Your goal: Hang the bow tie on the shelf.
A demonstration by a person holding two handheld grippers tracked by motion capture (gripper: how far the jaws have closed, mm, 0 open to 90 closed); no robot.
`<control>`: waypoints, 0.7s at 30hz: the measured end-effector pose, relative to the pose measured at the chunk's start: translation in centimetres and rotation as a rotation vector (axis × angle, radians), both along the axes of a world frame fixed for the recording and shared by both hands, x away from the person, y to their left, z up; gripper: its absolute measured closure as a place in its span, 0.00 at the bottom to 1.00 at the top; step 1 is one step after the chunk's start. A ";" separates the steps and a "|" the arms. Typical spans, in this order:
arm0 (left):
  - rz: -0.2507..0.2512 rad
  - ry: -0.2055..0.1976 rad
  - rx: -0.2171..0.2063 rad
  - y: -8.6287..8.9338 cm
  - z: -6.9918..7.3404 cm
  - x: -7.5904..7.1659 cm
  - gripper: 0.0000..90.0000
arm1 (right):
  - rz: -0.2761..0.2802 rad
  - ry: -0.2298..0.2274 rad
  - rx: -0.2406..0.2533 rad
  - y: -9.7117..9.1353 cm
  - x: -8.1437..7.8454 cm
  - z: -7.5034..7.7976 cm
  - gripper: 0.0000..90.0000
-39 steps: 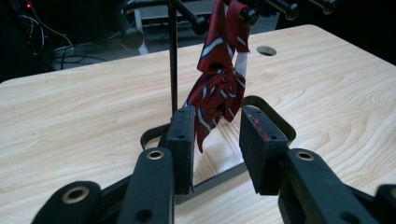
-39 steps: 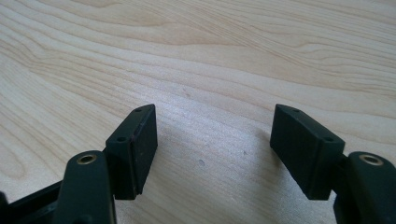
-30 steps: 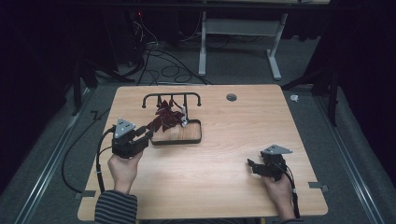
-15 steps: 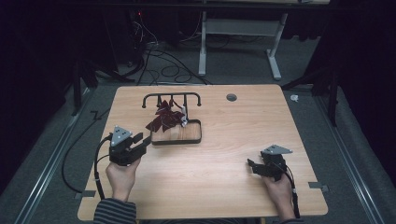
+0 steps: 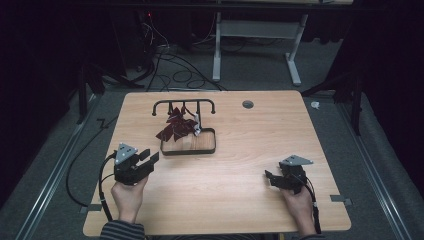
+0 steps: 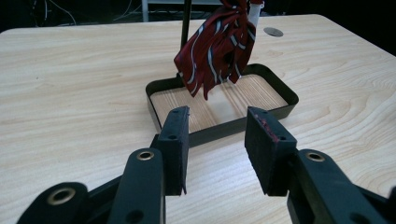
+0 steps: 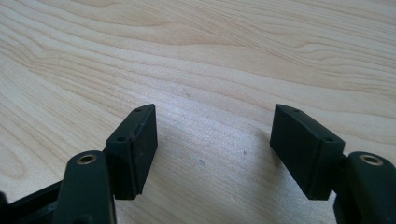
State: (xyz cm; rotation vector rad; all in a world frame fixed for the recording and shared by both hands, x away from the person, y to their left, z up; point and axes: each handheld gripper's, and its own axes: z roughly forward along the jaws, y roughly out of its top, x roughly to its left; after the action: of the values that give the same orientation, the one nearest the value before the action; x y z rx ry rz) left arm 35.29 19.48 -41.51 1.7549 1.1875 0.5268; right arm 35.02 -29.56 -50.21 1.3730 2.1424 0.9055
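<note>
In the high view the left gripper (image 5: 148, 161) sits at the near left of the wooden table (image 5: 250, 200), held in the person's left hand (image 5: 127, 197), its jaws pointing toward the black tray (image 5: 189, 150) but apart from it; the jaws have just been opening and nothing lies between them; the red striped tie (image 5: 175, 127) hangs from the black rack (image 5: 184, 104) that rises at the tray's far edge, its lower end dangling over the tray's left part; the right gripper (image 5: 271, 179) rests at the near right of the table in the right hand (image 5: 299, 202), well apart from the tray, jaws spread.

In the left gripper view the gripper (image 6: 217, 135) has its two black jaws parted with only table and the tray's (image 6: 219, 130) near wall between them; the tie (image 6: 217, 46) hangs bunched above the tray's wooden floor, beyond the jaws and untouched.

In the right gripper view the gripper (image 7: 212, 140) stands wide open over bare wood grain, holding nothing.
</note>
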 end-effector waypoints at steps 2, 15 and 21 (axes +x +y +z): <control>0.002 0.003 -0.007 0.1 -0.2 -0.2 0.67 | 0.001 -0.001 -0.001 0.0 0.0 0.0 0.37; 0.000 0.018 -0.015 0.6 -1.5 -1.0 0.65 | 0.000 0.000 -0.001 0.0 0.0 0.0 0.37; 0.004 0.035 -0.021 0.7 -2.3 -1.2 0.65 | 0.000 0.000 -0.001 0.0 0.0 0.0 0.37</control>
State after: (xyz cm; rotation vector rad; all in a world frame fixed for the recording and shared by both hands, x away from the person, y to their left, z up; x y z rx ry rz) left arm 34.11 20.14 -43.78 1.7510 1.2167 0.4863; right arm 35.02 -29.55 -50.22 1.3723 2.1423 0.9052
